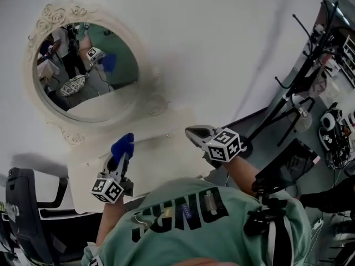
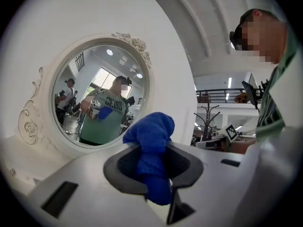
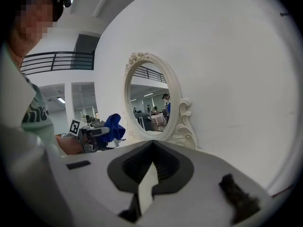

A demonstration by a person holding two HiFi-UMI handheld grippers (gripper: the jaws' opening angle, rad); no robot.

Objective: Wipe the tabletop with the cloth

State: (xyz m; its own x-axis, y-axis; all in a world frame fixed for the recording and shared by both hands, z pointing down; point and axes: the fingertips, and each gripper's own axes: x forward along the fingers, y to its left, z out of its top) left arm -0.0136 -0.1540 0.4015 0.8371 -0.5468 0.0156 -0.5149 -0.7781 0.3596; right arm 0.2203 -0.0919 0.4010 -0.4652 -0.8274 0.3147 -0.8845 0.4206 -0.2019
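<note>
The left gripper (image 2: pixel 152 150) is clamped tight on a crumpled blue terry cloth (image 2: pixel 150 126) over the cream tabletop (image 1: pixel 166 154). Beside it, the right gripper (image 3: pixel 151 148) is closed and empty. Ahead of both, an ornate oval white-framed mirror (image 1: pixel 83 71) stands against the white wall (image 1: pixel 222 49).

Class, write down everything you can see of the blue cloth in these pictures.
The blue cloth is soft, fuzzy, towel-like fabric, bright blue, bunched into a crumpled wad. The left gripper is shut on its middle, so a rounded clump sticks out beyond the jaws and a tail runs back between them. It is held over the pale tabletop; only the jaws visibly touch it.
</note>
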